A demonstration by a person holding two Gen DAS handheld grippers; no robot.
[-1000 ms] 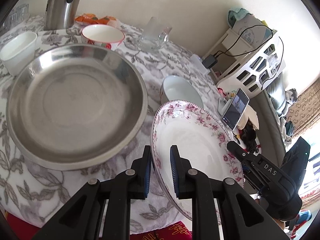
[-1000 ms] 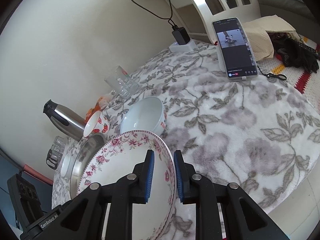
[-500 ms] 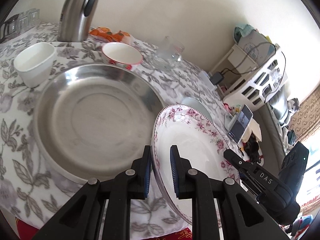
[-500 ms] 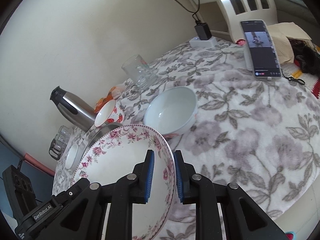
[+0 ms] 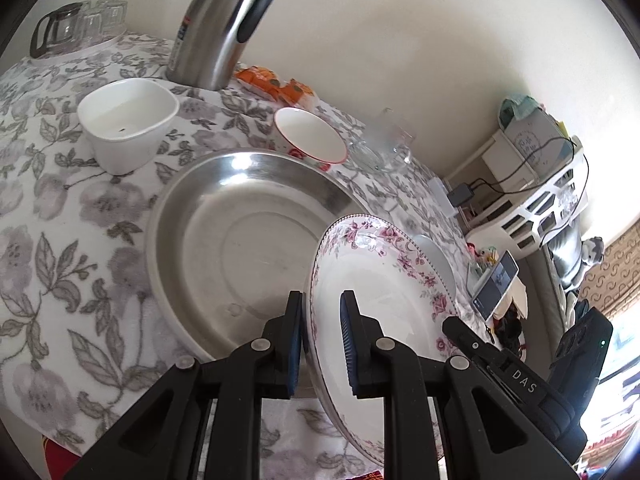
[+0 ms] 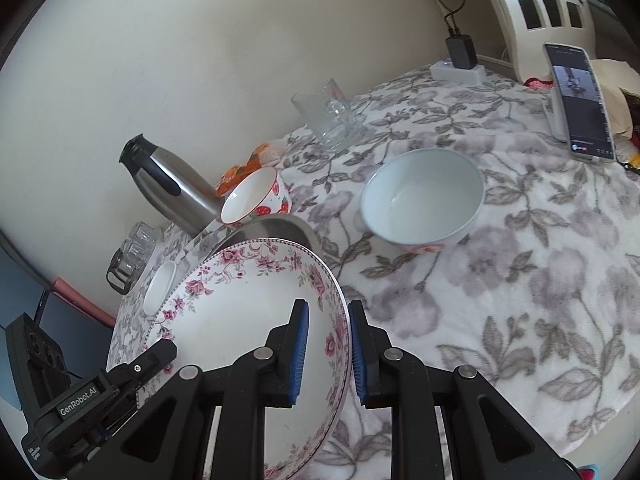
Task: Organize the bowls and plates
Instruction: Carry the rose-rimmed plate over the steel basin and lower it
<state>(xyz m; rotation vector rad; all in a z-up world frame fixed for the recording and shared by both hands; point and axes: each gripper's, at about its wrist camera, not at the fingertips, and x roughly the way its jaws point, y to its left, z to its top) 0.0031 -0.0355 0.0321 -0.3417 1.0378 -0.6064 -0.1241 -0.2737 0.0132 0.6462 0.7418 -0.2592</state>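
Observation:
A deep white plate with a pink floral rim [image 5: 384,280] [image 6: 248,312] is held in the air between both grippers. My left gripper [image 5: 320,304] is shut on its left rim. My right gripper [image 6: 326,316] is shut on its right rim. The plate hangs over the right edge of a large steel basin [image 5: 240,224] [image 6: 276,226]. A white bowl with a floral base [image 6: 424,196] stands to the right on the table. A small bowl with a red rim and strawberry pattern [image 5: 310,140] [image 6: 256,196] stands behind the basin.
A square white cup [image 5: 128,120] stands left of the basin. A steel thermos [image 5: 228,24] [image 6: 168,176], a glass mug [image 6: 326,118], orange snack packets [image 5: 276,84] and a glass pot with glasses [image 5: 76,26] line the back. A phone [image 6: 580,100] stands at the right.
Both grippers have carried the floral plate leftwards, towards the steel basin. The white bowl now stands apart on the right, and more of the table's left side shows.

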